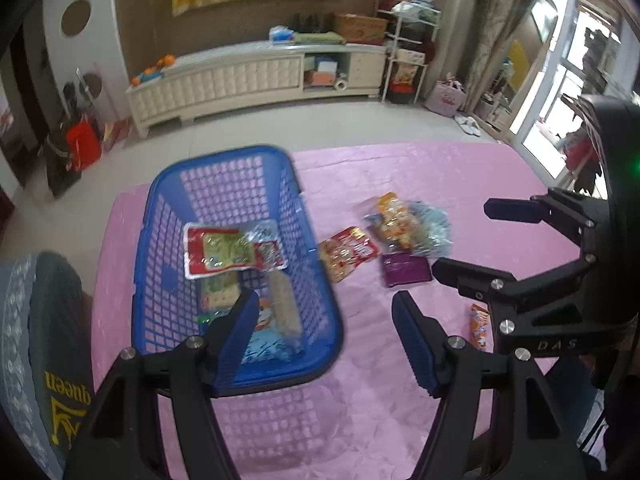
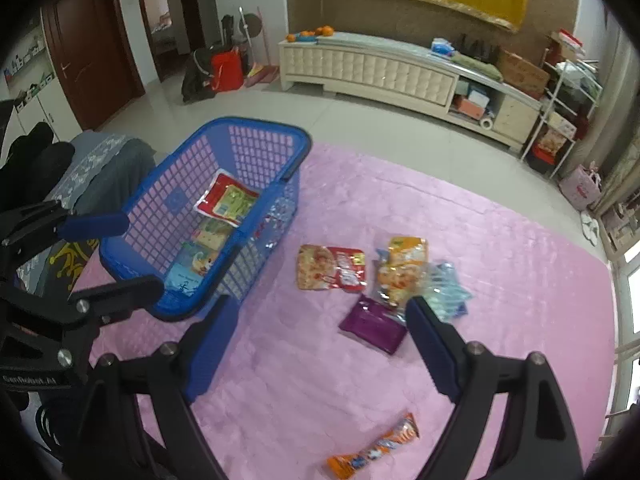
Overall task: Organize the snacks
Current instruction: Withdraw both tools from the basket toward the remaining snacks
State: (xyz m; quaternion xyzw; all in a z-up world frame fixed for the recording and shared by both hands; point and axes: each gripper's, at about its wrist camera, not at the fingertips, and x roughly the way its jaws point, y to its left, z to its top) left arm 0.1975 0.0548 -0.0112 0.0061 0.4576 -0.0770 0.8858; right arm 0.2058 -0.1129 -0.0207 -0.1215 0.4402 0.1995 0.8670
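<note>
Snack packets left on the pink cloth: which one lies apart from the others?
The long orange packet. It lies alone at the near edge of the pink cloth, while the purple packet and the others cluster beside the blue basket.

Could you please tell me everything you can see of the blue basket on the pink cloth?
The blue basket is a rectangular plastic crate with lattice walls and floor, a solid rim and a dark handle folded along its rim. It stands upright and open-topped on the pink cloth, near its edge. Inside lie several snack packets, topmost a red and green packet. Neither gripper touches it; the loose snacks lie apart from it on the cloth.
</note>
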